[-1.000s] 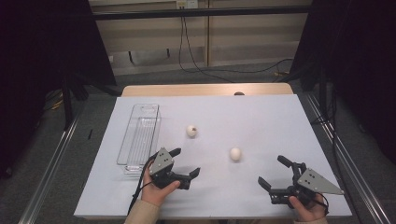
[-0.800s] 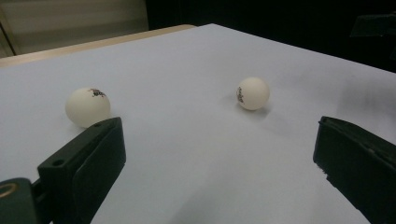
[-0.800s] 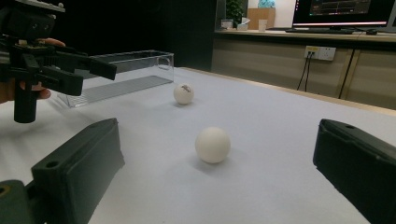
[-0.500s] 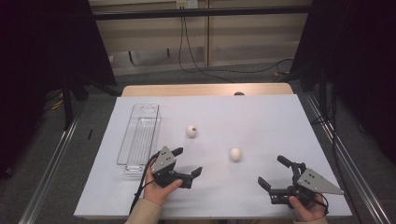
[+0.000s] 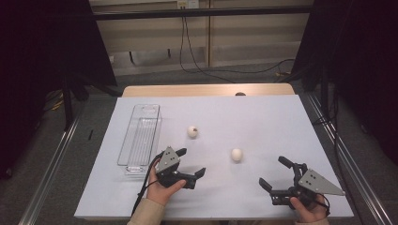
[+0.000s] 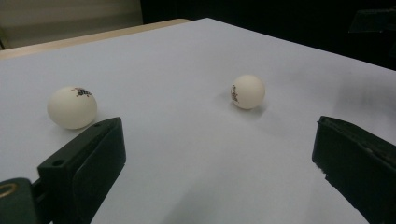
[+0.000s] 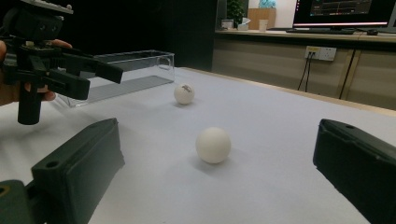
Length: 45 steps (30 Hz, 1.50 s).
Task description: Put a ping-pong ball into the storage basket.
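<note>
Two light, smooth table tennis balls, one near the wide-open right tool and one beyond the wide-open left tool, lie on the white desk and probably roll easily, so each needs holding across its middle.

The room stood dim, its sides falling to near black at the left and right of the high view, while the white table took soft, even light from above. The balls threw only faint, short shadows. In both gripper views the near jaws at the bottom corners were blurred, and a monitor glowed at upper right.
</note>
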Tool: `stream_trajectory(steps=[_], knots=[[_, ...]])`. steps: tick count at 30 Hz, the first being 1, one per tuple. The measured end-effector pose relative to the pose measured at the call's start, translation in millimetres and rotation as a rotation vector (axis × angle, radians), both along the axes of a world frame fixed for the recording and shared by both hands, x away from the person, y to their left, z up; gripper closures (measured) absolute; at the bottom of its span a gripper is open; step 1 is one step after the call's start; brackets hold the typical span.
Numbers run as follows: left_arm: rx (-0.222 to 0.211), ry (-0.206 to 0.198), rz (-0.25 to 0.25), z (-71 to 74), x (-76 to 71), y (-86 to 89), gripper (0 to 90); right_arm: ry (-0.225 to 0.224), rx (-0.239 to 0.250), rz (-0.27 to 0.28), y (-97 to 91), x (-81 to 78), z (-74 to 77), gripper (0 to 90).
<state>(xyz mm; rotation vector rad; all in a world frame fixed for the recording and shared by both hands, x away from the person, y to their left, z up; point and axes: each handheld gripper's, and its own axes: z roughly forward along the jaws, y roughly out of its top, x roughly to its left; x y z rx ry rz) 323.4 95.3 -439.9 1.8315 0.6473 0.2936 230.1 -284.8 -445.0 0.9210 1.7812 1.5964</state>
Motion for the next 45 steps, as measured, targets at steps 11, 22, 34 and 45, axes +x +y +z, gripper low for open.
stream_trajectory(steps=[11, 22, 34, 45], knots=[[0.003, 0.007, -0.011, -0.5, 1.8, -4.8, 2.9, 0.001, -0.003, 0.001, 0.3, 0.3, -0.1, 0.5], [0.008, 0.023, -0.021, -2.4, 4.0, -11.6, 2.9, 0.001, -0.003, 0.002, 0.7, 0.5, -0.1, 0.6], [0.014, 0.023, -0.021, -1.8, 6.0, -14.6, 2.9, 0.001, -0.003, 0.002, 0.6, 0.8, -0.2, 0.6], [0.018, 0.027, -0.026, -2.4, 6.4, -19.7, 2.9, 0.000, -0.001, 0.000, 0.2, 1.0, -0.1, 0.5]])
